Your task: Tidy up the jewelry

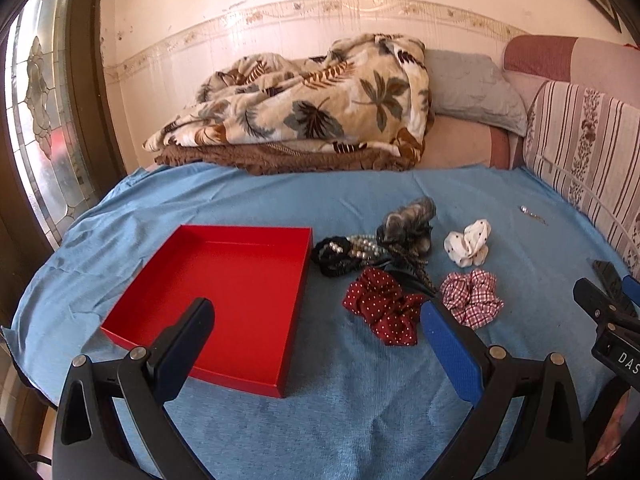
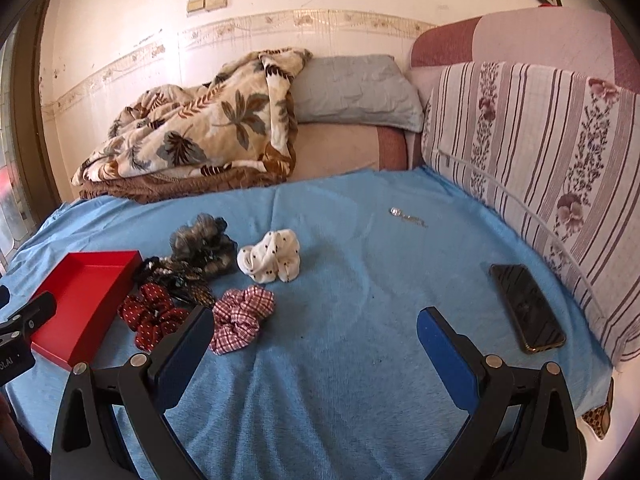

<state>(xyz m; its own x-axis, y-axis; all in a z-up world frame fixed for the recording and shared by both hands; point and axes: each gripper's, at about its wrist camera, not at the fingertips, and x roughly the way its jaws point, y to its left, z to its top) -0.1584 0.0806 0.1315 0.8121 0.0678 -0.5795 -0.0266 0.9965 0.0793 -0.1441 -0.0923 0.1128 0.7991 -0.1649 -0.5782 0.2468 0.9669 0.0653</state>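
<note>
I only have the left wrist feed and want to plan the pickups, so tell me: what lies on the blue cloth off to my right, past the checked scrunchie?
Observer: A dark phone lies face up near the striped cushion, apart from the accessories.
Operator: Is the right gripper holding anything?
Observer: No. The right gripper is open, with only bare blue cloth between its fingers.
Operator: That small shiny thing far back, what is it?
Observer: A thin silver chain, lying alone beyond the white dotted scrunchie.
Operator: Anything else at that edge?
Observer: A white cable runs along the cushion.
</note>
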